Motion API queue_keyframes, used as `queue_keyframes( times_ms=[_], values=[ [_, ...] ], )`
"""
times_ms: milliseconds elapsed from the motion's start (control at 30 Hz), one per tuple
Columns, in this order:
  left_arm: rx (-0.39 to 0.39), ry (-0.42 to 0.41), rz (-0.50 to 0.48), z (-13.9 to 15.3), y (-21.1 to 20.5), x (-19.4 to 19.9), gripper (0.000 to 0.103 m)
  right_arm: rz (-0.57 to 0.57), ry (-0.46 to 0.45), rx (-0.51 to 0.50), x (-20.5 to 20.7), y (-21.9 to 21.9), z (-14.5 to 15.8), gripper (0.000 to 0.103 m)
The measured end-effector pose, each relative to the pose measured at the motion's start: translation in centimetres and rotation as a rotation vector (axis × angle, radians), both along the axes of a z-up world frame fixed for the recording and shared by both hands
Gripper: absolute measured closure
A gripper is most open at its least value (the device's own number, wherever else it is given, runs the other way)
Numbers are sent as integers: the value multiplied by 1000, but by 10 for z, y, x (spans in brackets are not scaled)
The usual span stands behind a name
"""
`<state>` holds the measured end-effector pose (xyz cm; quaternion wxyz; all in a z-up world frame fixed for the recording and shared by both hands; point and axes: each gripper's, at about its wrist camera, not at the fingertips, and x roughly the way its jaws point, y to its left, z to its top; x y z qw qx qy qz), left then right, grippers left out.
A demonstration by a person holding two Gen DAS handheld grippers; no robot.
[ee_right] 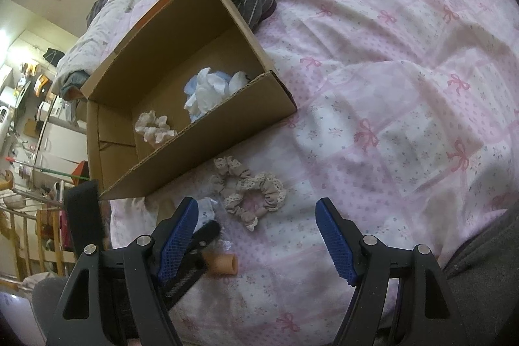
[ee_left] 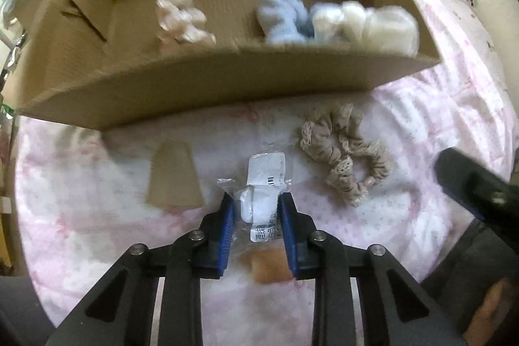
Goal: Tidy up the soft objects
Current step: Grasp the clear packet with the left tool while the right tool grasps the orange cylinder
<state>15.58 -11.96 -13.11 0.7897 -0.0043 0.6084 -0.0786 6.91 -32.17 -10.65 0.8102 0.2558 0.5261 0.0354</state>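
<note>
1. My left tongs point down at the bed, and their blue pads have narrowed onto a clear plastic packet holding something soft and white. The pads touch both of its sides. Only the left wrist view shows this grip clearly.
2. My right tongs stand wide apart with nothing between them, above the pink bow-print bedsheet.
3. The right wrist view shows the whole cardboard box, open-topped. Inside, a cream scrunchie lies near one end and a heap of white and blue soft pieces near the other. The left view gives the same contents blurred.
4. A beige lace scrunchie lies on the sheet, just outside the box's near wall and right of the packet.
5. A small orange-tan piece lies beside the packet, seen as a short tube only from the right.
6. A box flap lies flat on the sheet left of the packet.
7. To the right of the box, the right view shows a broad stretch of bare sheet.
</note>
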Motion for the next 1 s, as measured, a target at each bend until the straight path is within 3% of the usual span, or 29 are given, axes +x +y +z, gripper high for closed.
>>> queue_keyframes(
  times_ms=[233,500,700,900,933,1000],
  values=[
    [4,-61,41,49,31,-11,78,12,-5,-20,0,3,1,24],
    [-7,-70,150,68,105,-47,78,42,-8,-40,0,12,2,24],
    [-37,-63,233,61,122,-55,78,199,61,108,3,35,-13,24],
    [-28,-83,234,62,118,-54,78,345,158,-1,10,78,-38,34],
    [-27,-80,236,62,118,-53,78,364,173,-30,12,85,-43,45],
    [-31,-66,242,57,118,-51,78,397,202,-67,14,98,-53,50]
  ],
)
